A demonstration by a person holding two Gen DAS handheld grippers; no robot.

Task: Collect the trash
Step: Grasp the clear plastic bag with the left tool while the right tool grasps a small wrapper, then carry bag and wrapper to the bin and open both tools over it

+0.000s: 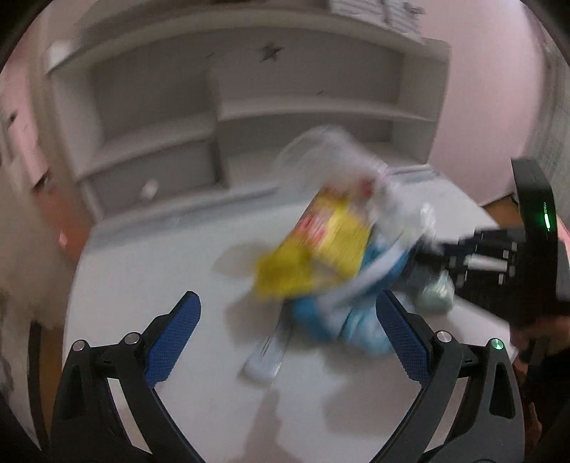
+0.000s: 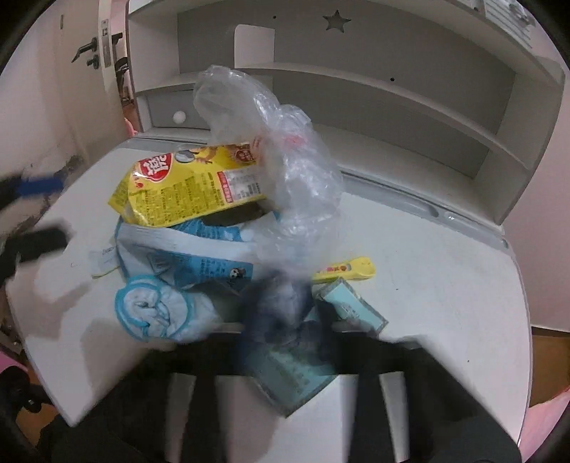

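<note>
our left gripper spread wide, trash pile at 12 o'clock; right gripper blurred, can't tell grip; loose clear bag may slip, spill yellow packet.

This was a home, most likely a child's bedroom. A white desk with rounded corners stood against a built-in white shelf hutch that filled the view toward twelve o'clock; its back panel carried a star-shaped cutout, and a small drawer with a round knob sat at about eleven o'clock. The walls were pale pink. A room door with a dark lever handle stood at ten o'clock. Wood flooring showed past the desk edge at four o'clock. Snack wrappers and a clear plastic bag lay heaped on the desktop, ordinary household litter.
</note>
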